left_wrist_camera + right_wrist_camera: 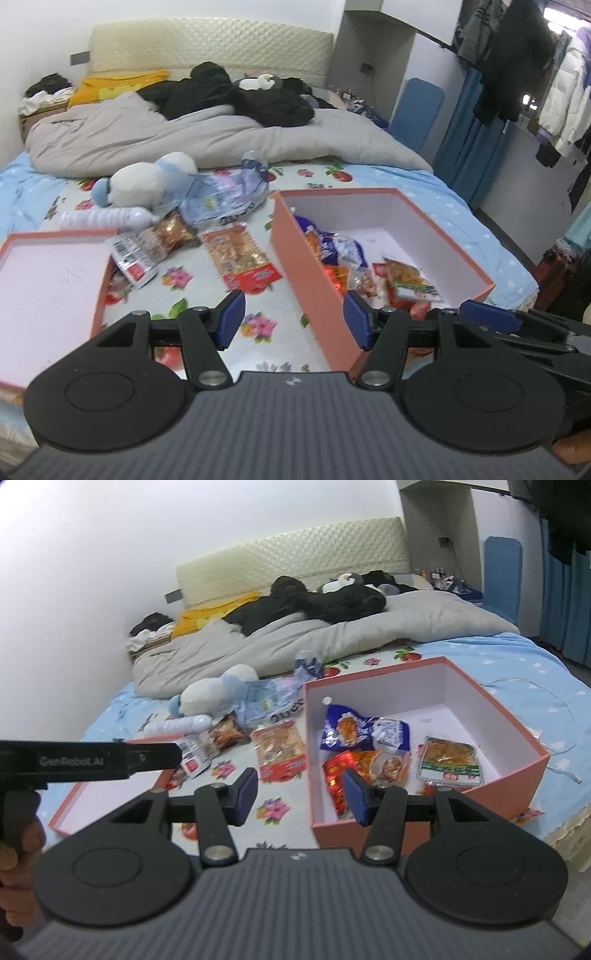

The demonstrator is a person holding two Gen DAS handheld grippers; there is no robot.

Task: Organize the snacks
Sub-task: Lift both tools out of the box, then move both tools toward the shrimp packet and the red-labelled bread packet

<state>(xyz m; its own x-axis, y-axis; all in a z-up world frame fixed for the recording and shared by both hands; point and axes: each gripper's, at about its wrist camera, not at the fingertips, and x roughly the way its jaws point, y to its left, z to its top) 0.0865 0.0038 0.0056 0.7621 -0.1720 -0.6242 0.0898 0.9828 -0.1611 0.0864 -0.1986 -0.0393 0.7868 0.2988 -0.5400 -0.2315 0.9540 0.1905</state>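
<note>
A salmon box (376,672) (314,295) lies open on the bed and holds several snack packets, among them a blue one (343,728), a red one (338,771) and a green-edged one (448,761). Left of it an orange cracker packet (240,258) (280,751), a barcode packet (135,258) and a brown packet (173,229) lie loose on the sheet. My left gripper (294,319) hovers open and empty over the sheet beside the box's near corner. My right gripper (301,796) is open and empty above the box's left wall.
The box lid (48,288) (92,806) lies inside-up at the left. A white plush toy (147,181), a large crumpled blue-white bag (225,195) and a grey duvet (184,136) lie further back. Clothes hang at the right (517,62). A hand (18,849) grips the left tool.
</note>
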